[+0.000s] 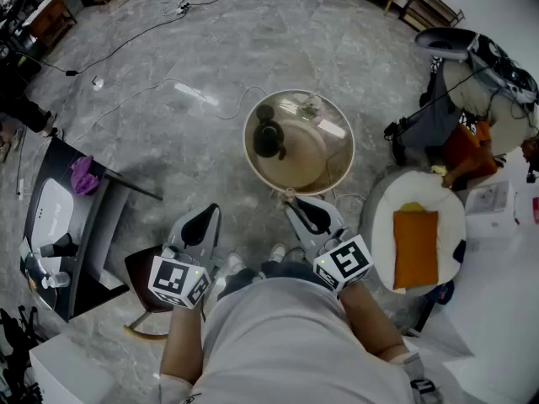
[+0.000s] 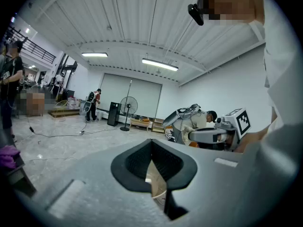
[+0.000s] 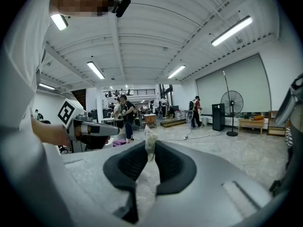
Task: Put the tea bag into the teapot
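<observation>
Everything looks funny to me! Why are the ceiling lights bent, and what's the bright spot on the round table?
Left gripper view: the wide-angle lens bows the ceiling lights and blacks out the corners. Right gripper view: the same bending, and the tea bag close to the lens looks soft. Head view: the shiny round table shows glare, probably a reflected lamp, beside the teapot.

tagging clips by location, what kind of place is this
Probably a big industrial hall used as a workshop or lab: a wide roller door, a standing fan, and cables trailing over the bare floor.
</observation>
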A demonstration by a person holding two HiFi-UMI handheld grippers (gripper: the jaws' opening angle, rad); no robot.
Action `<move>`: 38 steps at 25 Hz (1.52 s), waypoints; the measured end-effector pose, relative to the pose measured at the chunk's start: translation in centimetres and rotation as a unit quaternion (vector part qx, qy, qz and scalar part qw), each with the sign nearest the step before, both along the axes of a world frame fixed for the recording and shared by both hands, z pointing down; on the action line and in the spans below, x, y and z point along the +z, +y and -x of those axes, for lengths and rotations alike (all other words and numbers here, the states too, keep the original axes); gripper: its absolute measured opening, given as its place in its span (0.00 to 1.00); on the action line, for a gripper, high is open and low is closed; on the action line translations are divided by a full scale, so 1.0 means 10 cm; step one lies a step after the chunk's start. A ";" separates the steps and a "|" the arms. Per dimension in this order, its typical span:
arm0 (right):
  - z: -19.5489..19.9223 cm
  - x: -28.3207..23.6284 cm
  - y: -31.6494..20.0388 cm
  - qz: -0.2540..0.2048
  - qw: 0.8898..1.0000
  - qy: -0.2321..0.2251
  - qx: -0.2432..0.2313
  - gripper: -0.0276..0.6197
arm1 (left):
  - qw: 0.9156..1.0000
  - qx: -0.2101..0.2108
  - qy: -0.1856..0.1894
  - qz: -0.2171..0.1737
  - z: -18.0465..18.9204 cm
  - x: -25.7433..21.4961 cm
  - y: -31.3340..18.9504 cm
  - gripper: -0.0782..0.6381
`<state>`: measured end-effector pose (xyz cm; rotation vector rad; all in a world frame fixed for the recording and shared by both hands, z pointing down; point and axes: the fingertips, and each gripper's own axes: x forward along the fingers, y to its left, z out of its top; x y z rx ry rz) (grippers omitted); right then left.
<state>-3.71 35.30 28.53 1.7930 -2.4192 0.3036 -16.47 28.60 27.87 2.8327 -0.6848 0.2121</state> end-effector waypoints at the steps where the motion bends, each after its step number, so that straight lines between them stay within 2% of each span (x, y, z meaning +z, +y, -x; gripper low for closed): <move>1: -0.04 -0.02 0.03 -0.001 1.000 0.001 0.000 0.12 | 1.000 0.003 -0.001 -0.003 -0.06 -0.01 0.04 0.12; 7: -0.30 -0.03 0.13 -0.004 1.000 0.001 0.001 0.12 | 1.000 0.014 -0.012 -0.015 -0.40 -0.04 0.16 0.12; 11: -0.65 -0.03 0.18 -0.011 1.000 -0.018 0.013 0.12 | 0.999 0.020 -0.028 -0.020 -0.69 -0.01 0.21 0.12; 21: -1.29 0.28 0.10 0.020 0.998 -0.038 0.039 0.12 | 0.998 0.032 -0.050 0.004 -1.28 0.24 0.15 0.12; 26: -1.38 0.41 -0.29 0.032 0.998 -0.031 0.047 0.12 | 0.998 0.041 -0.043 0.007 -1.39 0.36 -0.31 0.12; 38: -1.45 0.44 -1.71 0.060 0.992 -0.015 0.111 0.12 | 0.994 0.102 -0.038 0.021 -1.44 0.45 -1.95 0.12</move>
